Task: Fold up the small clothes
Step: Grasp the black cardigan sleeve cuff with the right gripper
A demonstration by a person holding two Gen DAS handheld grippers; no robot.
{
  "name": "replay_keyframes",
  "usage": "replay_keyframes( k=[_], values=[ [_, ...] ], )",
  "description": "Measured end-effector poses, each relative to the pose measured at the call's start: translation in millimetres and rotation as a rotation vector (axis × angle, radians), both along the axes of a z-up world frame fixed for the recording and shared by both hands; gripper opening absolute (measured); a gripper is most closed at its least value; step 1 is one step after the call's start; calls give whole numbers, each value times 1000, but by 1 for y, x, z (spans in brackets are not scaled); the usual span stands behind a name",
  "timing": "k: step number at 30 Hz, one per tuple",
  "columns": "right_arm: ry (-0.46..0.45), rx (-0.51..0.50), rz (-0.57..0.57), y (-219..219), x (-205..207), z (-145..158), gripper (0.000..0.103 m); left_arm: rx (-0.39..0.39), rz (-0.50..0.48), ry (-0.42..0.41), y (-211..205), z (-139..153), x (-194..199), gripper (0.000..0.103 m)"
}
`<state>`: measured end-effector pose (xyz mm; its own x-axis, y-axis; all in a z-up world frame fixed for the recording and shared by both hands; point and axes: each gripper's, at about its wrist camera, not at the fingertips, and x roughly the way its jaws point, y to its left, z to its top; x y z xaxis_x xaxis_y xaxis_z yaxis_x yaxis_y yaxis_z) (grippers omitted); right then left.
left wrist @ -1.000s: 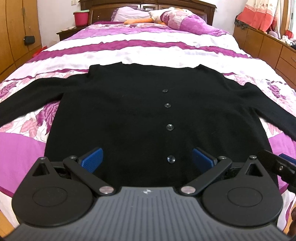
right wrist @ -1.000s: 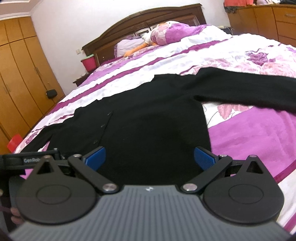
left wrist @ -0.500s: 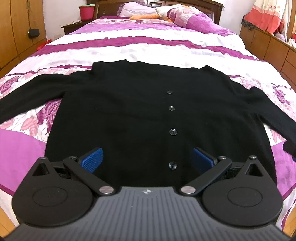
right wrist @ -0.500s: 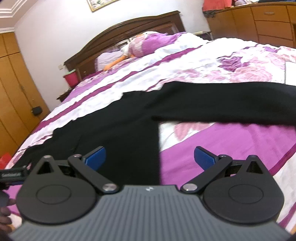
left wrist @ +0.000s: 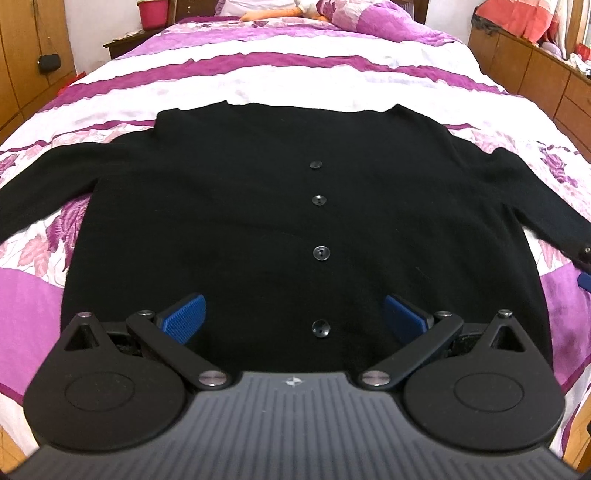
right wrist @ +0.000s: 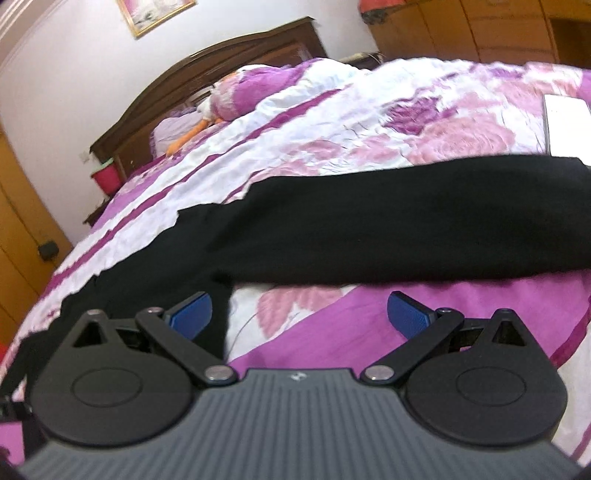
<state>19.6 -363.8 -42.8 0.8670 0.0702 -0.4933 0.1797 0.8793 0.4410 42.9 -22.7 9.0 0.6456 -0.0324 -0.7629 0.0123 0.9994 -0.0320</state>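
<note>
Black cardigan (left wrist: 229, 229) is lying flat on bedspread (left wrist: 295, 77); left gripper (left wrist: 293, 314) and right gripper (right wrist: 299, 315) are hovering released, grasping nothing.

1 black cardigan (left wrist: 258, 221), 4 buttons (left wrist: 320, 253), 2 sleeves, 2 grippers, 1 red bucket (left wrist: 152, 13)

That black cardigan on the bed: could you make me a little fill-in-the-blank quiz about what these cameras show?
1. The cardigan shows ____ buttons down its front.
2. It lies spread flat on the ____.
3. Both the left claw and right claw are ____, holding nothing.
4. The right claw faces one ____ of the cardigan, stretched sideways.

Missing words: four; bed; open; sleeve
</note>
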Motion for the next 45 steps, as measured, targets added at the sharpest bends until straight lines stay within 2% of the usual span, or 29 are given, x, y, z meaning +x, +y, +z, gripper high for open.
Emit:
replay_keyframes(
  k=[4,11,19,25,30,45],
  values=[
    [20,26,-18,-6,4,-14,103,-33,-1,4,0,-3,6,103],
    [-3,56,-8,-11,0,-29,103,-24,-5,11,0,-13,18,103],
    [-25,-44,16,1,0,-31,103,0,-9,56,-5,-30,28,103],
    [-98,170,-61,-31,3,-26,103,19,-19,56,-8,-33,28,103],
    [-111,103,-113,-37,7,-20,103,32,-25,62,-9,-36,29,103],
    [-148,150,-336,-79,-9,-19,99,30,-43,60,-7,-38,27,103]
  ],
)
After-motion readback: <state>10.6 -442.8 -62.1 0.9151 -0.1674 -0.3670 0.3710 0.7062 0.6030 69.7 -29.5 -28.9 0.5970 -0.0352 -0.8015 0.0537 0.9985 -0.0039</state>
